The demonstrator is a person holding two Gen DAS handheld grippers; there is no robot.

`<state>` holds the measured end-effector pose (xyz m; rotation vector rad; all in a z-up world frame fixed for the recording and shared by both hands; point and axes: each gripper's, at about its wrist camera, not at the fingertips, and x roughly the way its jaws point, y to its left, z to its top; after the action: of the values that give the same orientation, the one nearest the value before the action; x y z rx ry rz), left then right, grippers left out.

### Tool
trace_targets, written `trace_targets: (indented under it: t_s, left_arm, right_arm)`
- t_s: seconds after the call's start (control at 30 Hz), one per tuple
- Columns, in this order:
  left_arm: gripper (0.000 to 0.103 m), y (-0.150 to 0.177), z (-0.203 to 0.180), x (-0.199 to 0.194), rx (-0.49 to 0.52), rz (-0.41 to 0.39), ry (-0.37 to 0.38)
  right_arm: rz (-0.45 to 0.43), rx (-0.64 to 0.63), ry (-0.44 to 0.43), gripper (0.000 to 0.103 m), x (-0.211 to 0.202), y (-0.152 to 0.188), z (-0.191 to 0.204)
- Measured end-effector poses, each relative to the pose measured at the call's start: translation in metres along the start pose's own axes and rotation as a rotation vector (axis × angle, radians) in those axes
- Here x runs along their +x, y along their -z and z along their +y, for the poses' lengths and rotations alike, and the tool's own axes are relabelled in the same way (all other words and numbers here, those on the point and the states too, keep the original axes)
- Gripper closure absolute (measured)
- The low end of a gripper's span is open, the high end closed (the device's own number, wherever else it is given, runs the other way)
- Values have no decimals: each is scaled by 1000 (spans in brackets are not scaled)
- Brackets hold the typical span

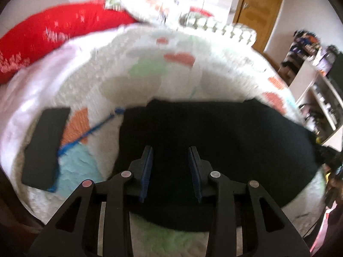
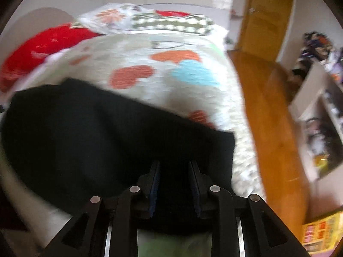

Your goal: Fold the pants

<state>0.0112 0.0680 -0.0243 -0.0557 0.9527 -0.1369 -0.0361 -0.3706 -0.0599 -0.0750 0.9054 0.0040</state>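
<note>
The black pants (image 1: 214,139) lie folded in a wide flat block on a white bedspread (image 1: 120,68) with coloured hearts. My left gripper (image 1: 170,150) hovers over their near left part, jaws apart, with no cloth pinched between the blue pads (image 1: 146,167). In the right wrist view the same pants (image 2: 96,128) fill the lower left, their right edge ending near the side of the bed. My right gripper (image 2: 174,163) stands over that right end with its jaws apart. The picture is blurred, and I see no fold of cloth pressed between its pads (image 2: 154,184).
A flat black slab (image 1: 45,147) and a blue cord (image 1: 90,130) lie on the bedspread left of the pants. A red pillow (image 1: 53,32) and patterned pillows (image 2: 171,21) sit at the head. Wooden floor (image 2: 268,107), a door (image 2: 268,15) and cluttered shelves (image 2: 325,107) are to the right.
</note>
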Motion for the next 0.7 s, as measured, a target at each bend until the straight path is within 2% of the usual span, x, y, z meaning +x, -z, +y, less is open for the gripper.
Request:
trace_targets:
  t_s: [0.13,0.23,0.27,0.33,0.5,0.67,0.7]
  left_arm:
    - [71,5,-3,10,22,10,-42]
    - [71,3,-8,-1,35,-2,-54]
    - [71,4,-9,-5,40,-11,-54]
    - [71,3,-16,-13,52,-32,-55]
    - [71,3,-31,-15,60,-43,-46]
    - [71,8,-34,-6,52,-22,-52]
    - [71,9,-32,-4,47,-15,-53]
  right_arm:
    - [-10,149,-54,77,4,-8,-27]
    - [-29,134,19,77,-14,-8,-28]
    - [-29,130,19,77,-22,-7,-28]
    - [-41,123,-40,76,-34,-5,-23]
    - [-50,121,-111,75,-54,14,-2]
    - [28,90,-124,73,-33,33,15]
    - [18,90,-123,73,-33,36,15]
